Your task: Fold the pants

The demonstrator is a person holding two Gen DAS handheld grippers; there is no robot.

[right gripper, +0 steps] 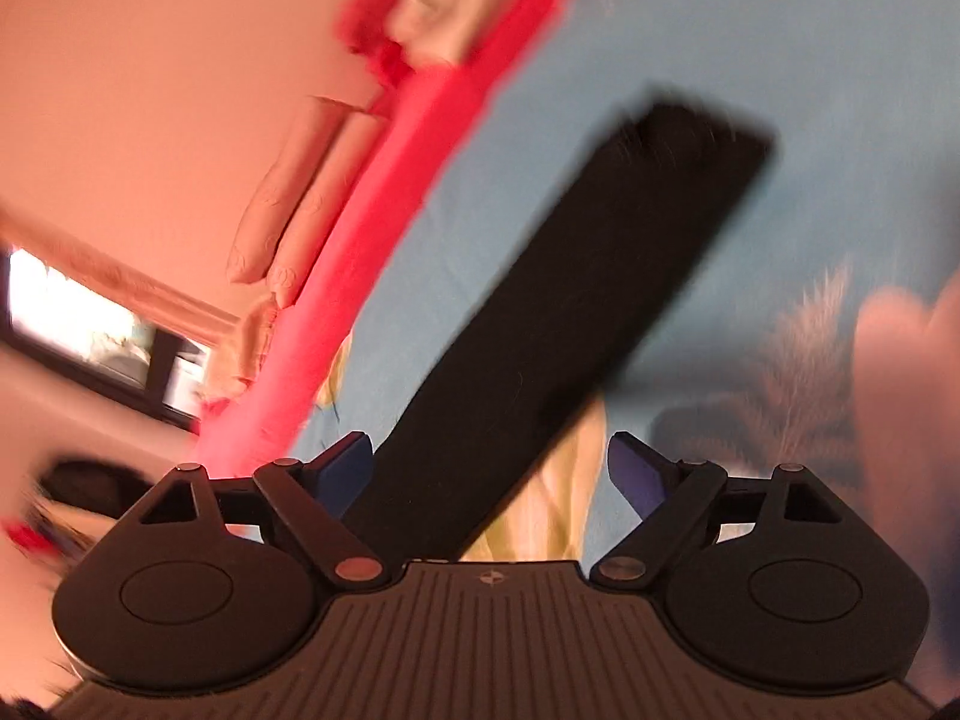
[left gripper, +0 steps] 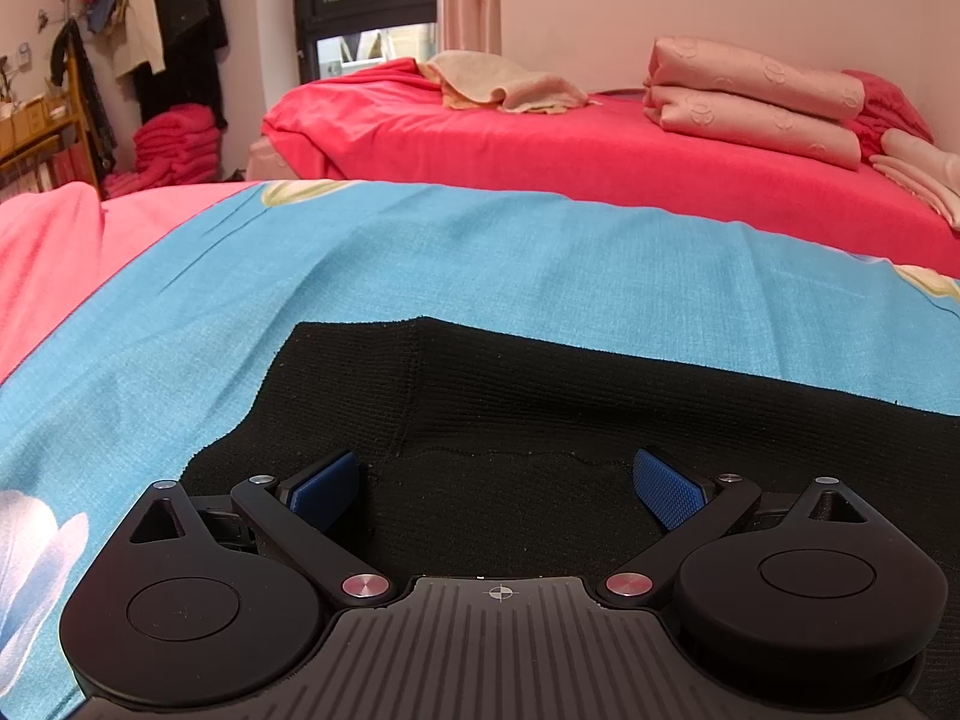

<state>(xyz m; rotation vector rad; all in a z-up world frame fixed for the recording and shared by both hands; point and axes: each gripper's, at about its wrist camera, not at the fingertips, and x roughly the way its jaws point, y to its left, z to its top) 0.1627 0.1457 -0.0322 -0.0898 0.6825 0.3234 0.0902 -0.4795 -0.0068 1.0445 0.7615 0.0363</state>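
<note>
Black knit pants (left gripper: 540, 420) lie flat on blue bed sheet (left gripper: 420, 252); long leg (right gripper: 558, 312) stretches away in blurred right view. Left gripper (left gripper: 498, 489) low over cloth, jaws wide apart, holding nothing. Right gripper (right gripper: 489, 474) also spread, empty, tilted. Step seems reach before grasp. Next move likely needs both closing on fabric edge, then lifting leg over.

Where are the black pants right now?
The black pants lie on the blue bedsheet, right in front of the open left gripper, with the red bed behind.
</note>
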